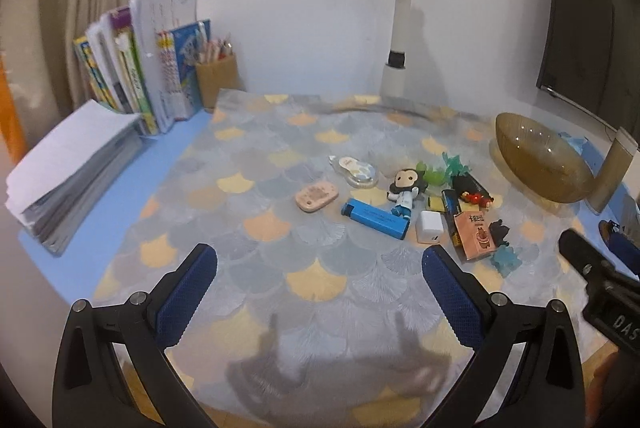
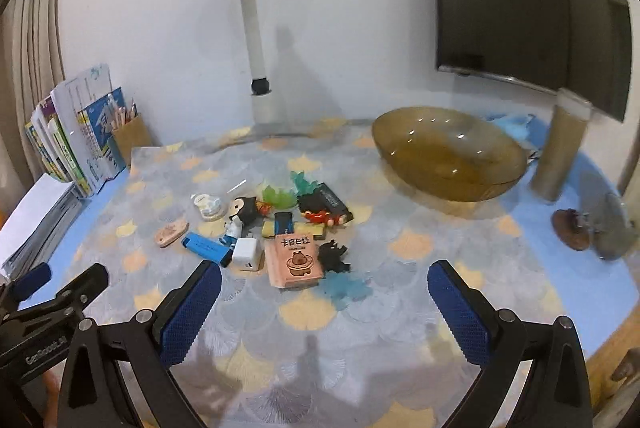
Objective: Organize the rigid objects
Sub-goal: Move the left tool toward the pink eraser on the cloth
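Observation:
A cluster of small objects lies on the patterned mat: a blue lighter, a white charger cube, a pink card box, a monkey figurine, a pink oval case and a correction tape. An amber glass bowl stands behind them, empty. My left gripper is open and empty, short of the cluster. My right gripper is open and empty, just before the card box.
A white desk lamp stands at the back wall. Books, a pencil holder and a paper stack line the left. A cardboard tube and dark monitor are at right.

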Demonstrator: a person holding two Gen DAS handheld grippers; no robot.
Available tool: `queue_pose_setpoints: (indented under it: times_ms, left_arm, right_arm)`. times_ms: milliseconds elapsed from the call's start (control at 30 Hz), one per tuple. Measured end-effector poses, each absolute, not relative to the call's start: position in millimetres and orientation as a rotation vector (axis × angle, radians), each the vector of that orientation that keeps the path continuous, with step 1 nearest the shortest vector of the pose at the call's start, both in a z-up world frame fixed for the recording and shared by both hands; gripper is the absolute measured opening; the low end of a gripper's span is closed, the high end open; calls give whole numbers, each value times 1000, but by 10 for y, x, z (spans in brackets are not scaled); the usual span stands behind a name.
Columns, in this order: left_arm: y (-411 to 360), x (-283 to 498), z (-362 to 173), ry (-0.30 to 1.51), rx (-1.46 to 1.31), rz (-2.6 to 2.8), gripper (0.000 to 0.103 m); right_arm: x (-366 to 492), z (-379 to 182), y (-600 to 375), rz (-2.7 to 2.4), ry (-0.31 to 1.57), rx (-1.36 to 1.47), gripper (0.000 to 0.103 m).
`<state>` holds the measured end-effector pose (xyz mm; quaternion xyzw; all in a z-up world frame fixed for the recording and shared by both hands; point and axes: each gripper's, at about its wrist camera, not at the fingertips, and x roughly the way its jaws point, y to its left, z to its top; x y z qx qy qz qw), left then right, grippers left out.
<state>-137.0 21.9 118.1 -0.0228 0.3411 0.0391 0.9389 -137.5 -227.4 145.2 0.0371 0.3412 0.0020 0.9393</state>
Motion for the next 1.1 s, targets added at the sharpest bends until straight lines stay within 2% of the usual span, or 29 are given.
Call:
queue_pose_setpoints:
  times_ms: [233,400,733,1100]
  left_arm:
    - [48,-1651,1090,683,-67,40,102]
    - [-58,-1726,1204,625,-51,51,102]
    - [-164,-1626,1121,653,-47,45,102]
    - [69,-1493,1111,699,-29,166,102]
  right_arm:
    - [-1485,1242,-2239,76,790,94,103]
    - [-1577,1341,-2180,34,752,28,103]
    - [-1484,1278,-2199,15,778,27,103]
    - [-1290,1063,-2731,27,848,254,103]
